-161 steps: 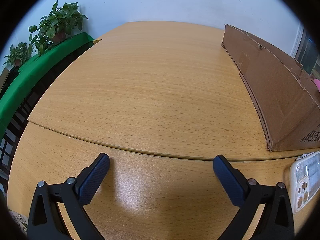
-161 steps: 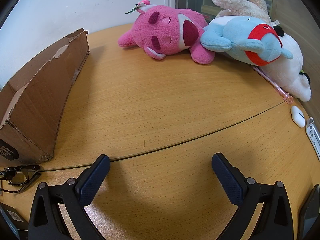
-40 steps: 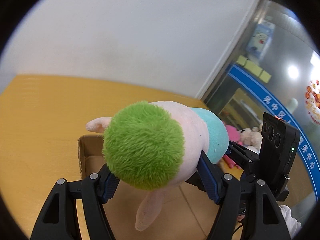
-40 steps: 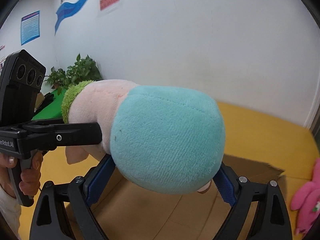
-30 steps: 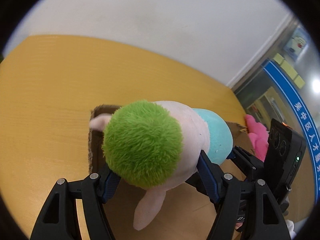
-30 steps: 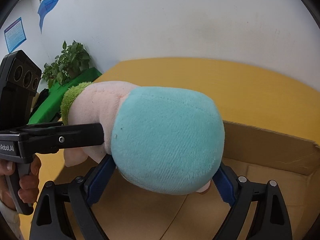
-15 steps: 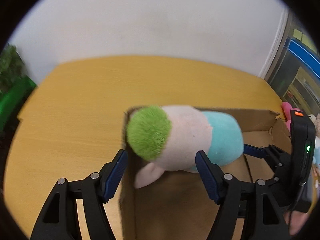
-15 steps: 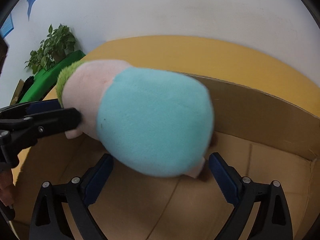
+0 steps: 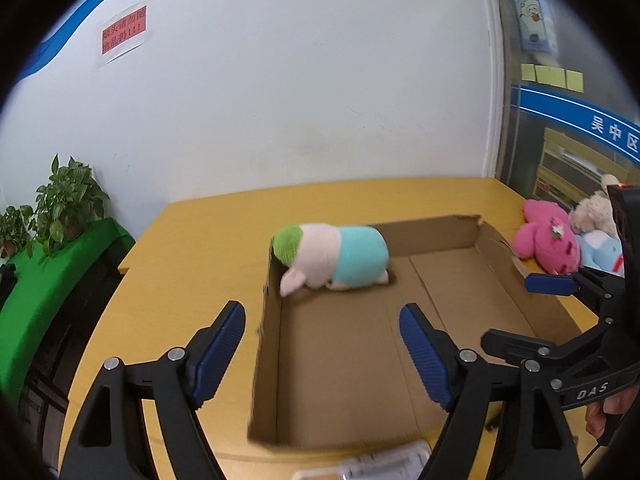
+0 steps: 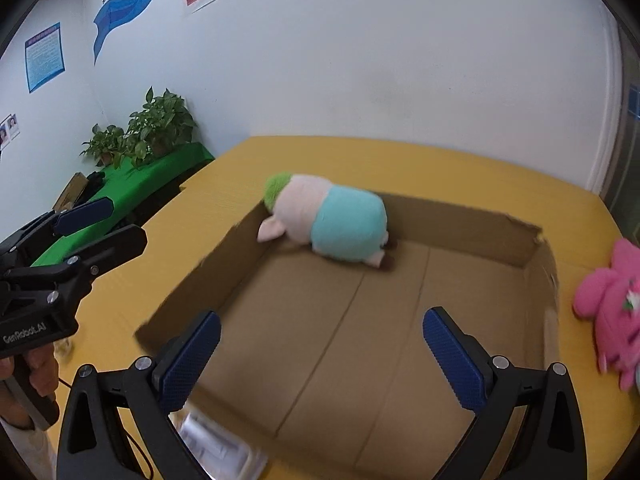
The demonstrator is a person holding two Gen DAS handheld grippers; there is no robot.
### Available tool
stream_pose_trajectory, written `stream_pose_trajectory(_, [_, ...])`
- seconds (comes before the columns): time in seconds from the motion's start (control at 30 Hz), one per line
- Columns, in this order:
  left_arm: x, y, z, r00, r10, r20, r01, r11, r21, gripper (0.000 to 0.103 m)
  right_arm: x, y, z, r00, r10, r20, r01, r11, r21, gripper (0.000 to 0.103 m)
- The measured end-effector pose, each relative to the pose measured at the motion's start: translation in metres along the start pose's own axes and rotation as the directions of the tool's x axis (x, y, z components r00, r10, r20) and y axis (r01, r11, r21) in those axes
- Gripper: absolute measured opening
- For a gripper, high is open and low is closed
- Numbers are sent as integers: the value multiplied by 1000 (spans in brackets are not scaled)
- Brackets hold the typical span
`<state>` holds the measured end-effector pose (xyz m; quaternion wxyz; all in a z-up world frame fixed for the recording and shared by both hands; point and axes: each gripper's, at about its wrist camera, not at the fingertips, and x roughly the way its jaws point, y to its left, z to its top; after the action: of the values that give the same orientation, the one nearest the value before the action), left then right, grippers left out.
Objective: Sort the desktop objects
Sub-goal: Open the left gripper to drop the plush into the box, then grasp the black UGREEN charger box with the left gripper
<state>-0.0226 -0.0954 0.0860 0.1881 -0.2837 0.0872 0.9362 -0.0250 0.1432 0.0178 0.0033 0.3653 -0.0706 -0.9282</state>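
Observation:
A plush toy (image 9: 332,258) with a green head, pink body and teal rear lies in the far left corner of the open cardboard box (image 9: 472,280). It also shows in the right wrist view (image 10: 328,220), inside the box (image 10: 460,220). My left gripper (image 9: 322,344) is open and empty, raised above the box's near left wall. My right gripper (image 10: 320,354) is open and empty, raised above the box's near side. Each gripper shows in the other's view.
A pink plush (image 9: 550,242) and other soft toys lie on the wooden table (image 9: 200,248) right of the box; the pink one also shows in the right wrist view (image 10: 614,308). A white device (image 9: 372,466) lies by the box's near edge. Potted plants (image 10: 140,136) on a green-covered ledge stand left.
Both grippers held the plush over the box, then opened; it now lies in the box's far corner. Both grippers have pulled back and up, away from it.

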Motion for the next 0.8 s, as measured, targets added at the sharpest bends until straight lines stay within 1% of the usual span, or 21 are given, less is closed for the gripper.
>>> stream_pose_trajectory(0.07, [7,-19,-5,999,-34,-28,34,999,-5,80,-15,4,-20,1000,18,-11,-18,1000,2,103])
stream_pose_trajectory(0.1, [-1,-22,-17,996,-76,-48,76,997,-1,80,-31,1,-38,999,34,-18,-34,999,-1,103])
stream_pose_trajectory(0.13, [4,-31,-25,992,-111,-65,111,994,2,80,-40,2,-50,999,42,-22,-42,999,-7,103])
stream_pose_trajectory(0.17, [1,-37,-35,983,-159,-91,160,987,3,80,-50,2,-63,998,50,-27,-50,999,-15,103])
stream_pose_trajectory(0.2, [1,-43,-49,966,-222,-134,224,975,0,80,-57,1,-79,998,59,-38,-60,998,-25,103])
stream_pose_trajectory(0.23, [0,-51,-55,952,-259,-164,262,965,-4,80,-65,-2,-97,997,59,-59,-61,998,-35,103])
stream_pose_trajectory(0.3, [5,-65,-76,912,-344,-224,349,937,-19,80,-76,-11,-128,994,38,-107,-44,998,-49,103])
stream_pose_trajectory(0.37, [8,-78,-93,877,-399,-267,402,915,-49,80,-81,-23,-162,985,41,-169,-48,998,-34,103])
stream_pose_trajectory(0.4, [12,-87,-99,860,-423,-286,427,903,-54,80,-82,-31,-182,976,51,-211,-55,998,-15,103])
stream_pose_trajectory(0.47, [24,-105,-109,823,-478,-308,482,874,-69,80,-83,-38,-203,968,55,-243,-56,998,2,103])
stream_pose_trajectory(0.5, [29,-113,-114,808,-496,-320,499,863,-78,80,-81,-44,-213,966,51,-253,-50,999,11,103])
stream_pose_trajectory(0.57, [44,-128,-122,763,-538,-357,542,834,-99,80,-76,-46,-222,964,49,-262,-43,999,31,103])
stream_pose_trajectory(0.6, [53,-135,-124,745,-552,-375,557,824,-105,80,-72,-46,-227,959,77,-271,-66,997,50,103])
stream_pose_trajectory(0.63, [60,-143,-130,727,-566,-389,572,813,-112,80,-69,-42,-229,957,86,-276,-75,996,50,103])
stream_pose_trajectory(0.7, [73,-154,-137,696,-587,-414,596,793,-123,79,-62,-29,-232,961,60,-270,-60,998,7,103])
stream_pose_trajectory(0.8, [93,-166,-145,640,-620,-453,630,762,-152,78,-47,-19,-233,968,-7,-252,4,1000,-12,103])
